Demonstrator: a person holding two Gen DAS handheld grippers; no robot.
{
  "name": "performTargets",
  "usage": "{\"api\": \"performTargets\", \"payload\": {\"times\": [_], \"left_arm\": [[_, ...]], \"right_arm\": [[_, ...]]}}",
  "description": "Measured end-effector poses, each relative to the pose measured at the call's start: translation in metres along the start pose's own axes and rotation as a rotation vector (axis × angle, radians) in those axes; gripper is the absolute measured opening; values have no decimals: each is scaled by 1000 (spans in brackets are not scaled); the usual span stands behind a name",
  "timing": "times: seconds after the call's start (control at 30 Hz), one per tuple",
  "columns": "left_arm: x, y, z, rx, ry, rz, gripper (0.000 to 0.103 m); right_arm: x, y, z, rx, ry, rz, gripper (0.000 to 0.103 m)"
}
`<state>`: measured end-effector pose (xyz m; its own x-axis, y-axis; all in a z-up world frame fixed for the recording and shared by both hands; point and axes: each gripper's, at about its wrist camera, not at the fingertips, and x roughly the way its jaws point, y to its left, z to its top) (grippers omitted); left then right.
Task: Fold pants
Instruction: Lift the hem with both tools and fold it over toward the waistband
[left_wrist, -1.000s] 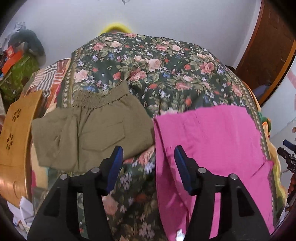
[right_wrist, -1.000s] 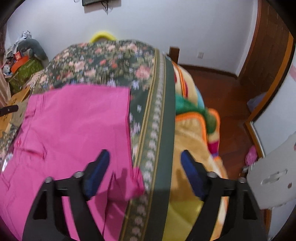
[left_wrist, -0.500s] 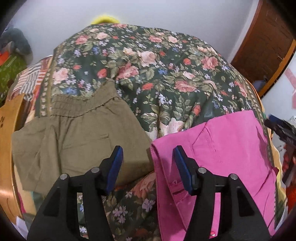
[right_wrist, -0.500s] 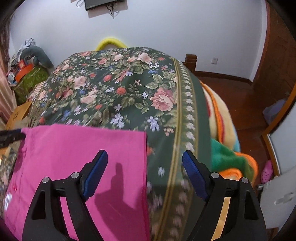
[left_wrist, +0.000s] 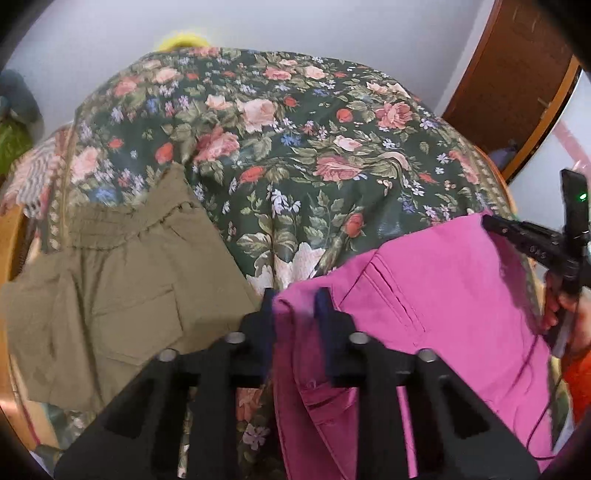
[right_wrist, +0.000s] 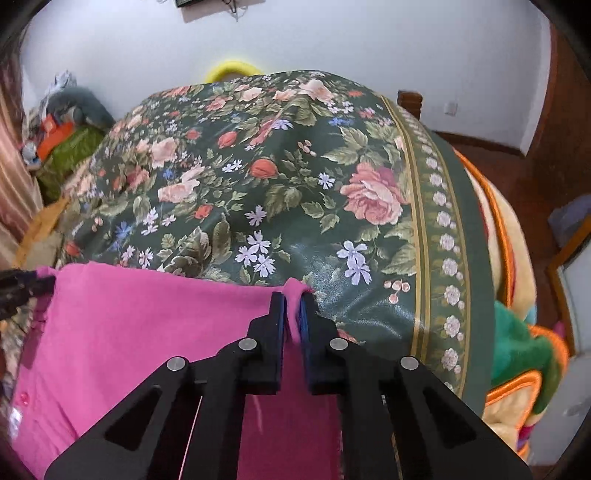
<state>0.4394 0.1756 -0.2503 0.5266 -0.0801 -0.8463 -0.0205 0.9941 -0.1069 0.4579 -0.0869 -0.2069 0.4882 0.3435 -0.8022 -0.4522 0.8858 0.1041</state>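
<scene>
Left claw closing on near-left corner of pink pants; right claw pinching far-right corner; edge spanning between, bed ahead.

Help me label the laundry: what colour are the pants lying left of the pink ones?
Olive-khaki pants, plain with no print; clearest in the left wrist view.

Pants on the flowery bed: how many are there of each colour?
Pink pants: 1
Olive-green pants: 1
Total: 2 on the flowery bedspread
</scene>
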Motion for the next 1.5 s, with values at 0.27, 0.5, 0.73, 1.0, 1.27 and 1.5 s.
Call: {"api": "performTargets", "payload": {"times": [0.27,0.5,0.73,1.0,1.27,1.5], "left_arm": [[-51,-10,25,41,-126,81,8],[-116,-20,41,62,-277,92,8],[-149,-36,9,129,-287,95,8],[-174,-56,-64,194,-306,160,8],[-166,-81,-150,303,-207,152,8],[-138,-87,-199,297,-65,123,8]], "right_arm": [[-46,-2,23,8,-129,-58,3],[-123,8,47,16,-261,-16,3],[-169,20,10,-14,-277,18,3],[-201,37,-60,-76,-225,31,3],[-197,52,-130,-92,-129,-8,3],[-166,40,-182,-17,5,-10,3]]}}
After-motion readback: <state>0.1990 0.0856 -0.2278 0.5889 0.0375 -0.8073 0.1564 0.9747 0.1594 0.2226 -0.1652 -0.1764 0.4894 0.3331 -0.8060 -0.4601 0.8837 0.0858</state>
